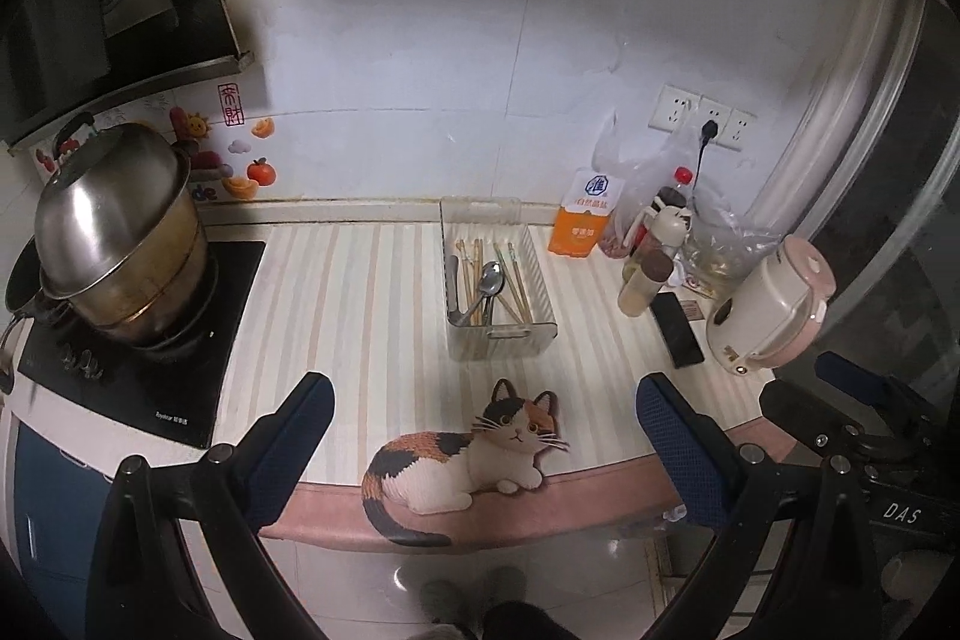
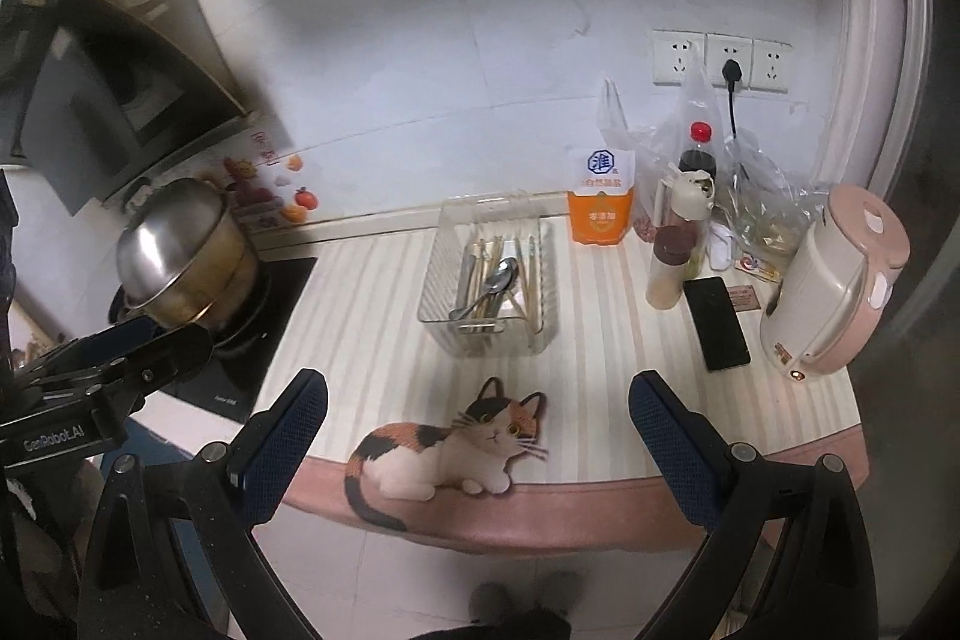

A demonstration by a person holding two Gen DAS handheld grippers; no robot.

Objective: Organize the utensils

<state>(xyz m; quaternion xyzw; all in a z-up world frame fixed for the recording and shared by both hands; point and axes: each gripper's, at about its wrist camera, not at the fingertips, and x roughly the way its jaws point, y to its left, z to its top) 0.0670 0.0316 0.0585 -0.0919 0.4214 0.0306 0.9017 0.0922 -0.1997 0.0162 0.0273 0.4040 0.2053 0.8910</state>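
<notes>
A clear plastic utensil tray stands on the striped counter, near the back wall. In it lie a metal spoon and several wooden chopsticks. My left gripper is open and empty, held at the counter's front edge, well short of the tray. My right gripper is open and empty too, at the same front edge. The body of the right gripper shows at the right of the left wrist view, and the left gripper's body shows at the left of the right wrist view.
A cat-shaped mat lies at the counter's front edge. A steel pot sits on the black cooktop at left. An orange salt box, bottles, a black phone and a pink kettle crowd the right.
</notes>
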